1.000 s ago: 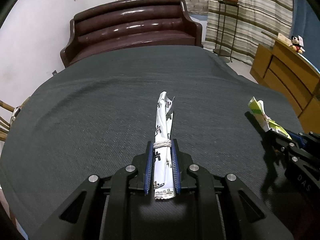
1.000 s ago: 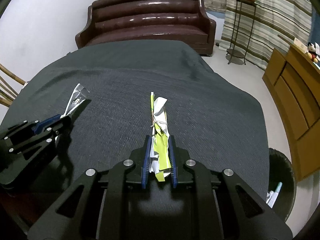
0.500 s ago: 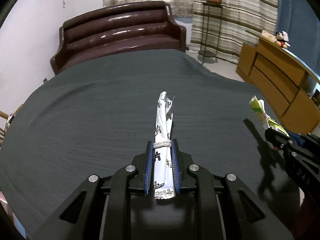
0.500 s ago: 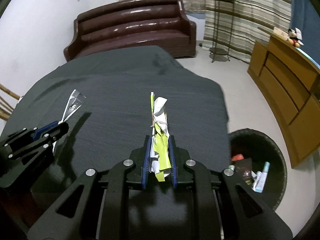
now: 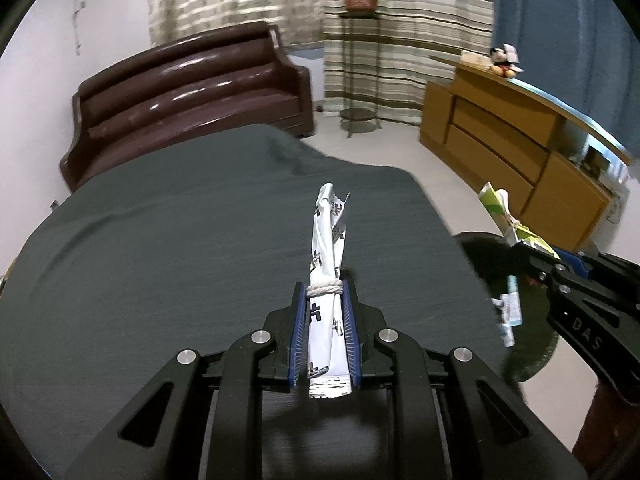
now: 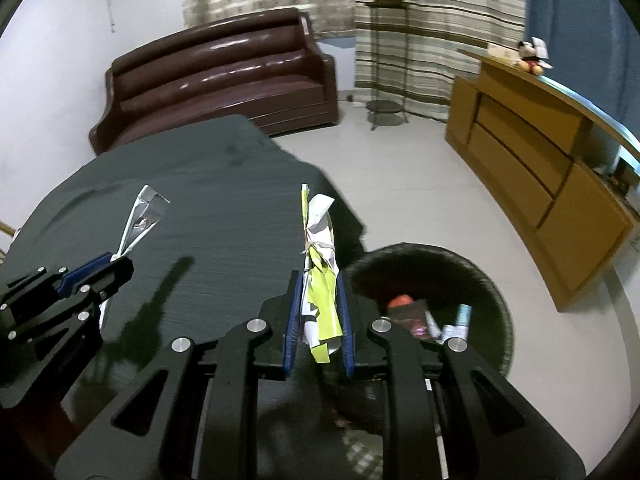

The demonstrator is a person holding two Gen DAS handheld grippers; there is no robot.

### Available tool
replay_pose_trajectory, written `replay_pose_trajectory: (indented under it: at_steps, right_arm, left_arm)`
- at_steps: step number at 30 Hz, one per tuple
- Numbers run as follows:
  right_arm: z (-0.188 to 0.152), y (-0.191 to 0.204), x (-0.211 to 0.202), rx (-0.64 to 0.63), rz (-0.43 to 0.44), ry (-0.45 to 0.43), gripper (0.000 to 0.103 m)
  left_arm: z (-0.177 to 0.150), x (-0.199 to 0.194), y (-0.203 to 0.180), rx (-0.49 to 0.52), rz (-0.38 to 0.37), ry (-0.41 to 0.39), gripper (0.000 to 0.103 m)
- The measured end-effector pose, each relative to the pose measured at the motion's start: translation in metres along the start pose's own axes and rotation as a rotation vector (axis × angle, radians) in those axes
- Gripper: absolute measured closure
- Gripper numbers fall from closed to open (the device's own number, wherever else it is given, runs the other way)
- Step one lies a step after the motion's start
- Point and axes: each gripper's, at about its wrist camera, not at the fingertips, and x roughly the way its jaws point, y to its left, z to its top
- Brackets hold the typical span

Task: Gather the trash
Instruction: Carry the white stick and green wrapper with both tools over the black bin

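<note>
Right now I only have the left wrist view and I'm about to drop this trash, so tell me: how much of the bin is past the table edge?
Observer: In the right wrist view the whole round black bin shows, on the floor past the table's corner.
Operator: Is it empty?
Observer: No, a red-topped item and a pale tube lie inside.
Operator: What does the right gripper hold?
Observer: The right gripper is shut on a tied green-and-white wrapper.
</note>
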Motion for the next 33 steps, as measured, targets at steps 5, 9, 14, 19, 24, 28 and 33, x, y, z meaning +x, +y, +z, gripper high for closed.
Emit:
replay_pose_trajectory:
  at_steps: [5,9,14,19,24,28,33]
  right_arm:
    - [-0.005,-0.031,-0.005,0.041,-0.044,-0.006,0.086]
    - [-0.008,-0.049,-0.007,0.064,-0.071,-0.009,0.086]
    - [-0.010,-0.072,-0.004,0.091,-0.100,-0.005,0.086]
    - [-0.011,-0.084,-0.001,0.109,-0.118,-0.001,0.086]
    - [-0.012,-0.092,0.002,0.126,-0.131,0.002,0.086]
    - [-0.015,-0.097,0.005,0.136,-0.135,0.004,0.086]
    - [-0.015,-0.100,0.009,0.144,-0.140,0.013,0.086]
  left_arm:
    - [0.006,0.004,-0.033,0.050,-0.040,-0.014,0.084]
    - [0.009,0.008,-0.059,0.092,-0.070,-0.022,0.084]
    - [0.011,0.012,-0.084,0.132,-0.098,-0.025,0.084]
    - [0.015,0.020,-0.103,0.156,-0.113,-0.021,0.084]
    - [0.016,0.026,-0.115,0.171,-0.121,-0.016,0.084]
    - [0.016,0.028,-0.119,0.176,-0.119,-0.017,0.084]
    - [0.017,0.033,-0.121,0.177,-0.117,-0.007,0.084]
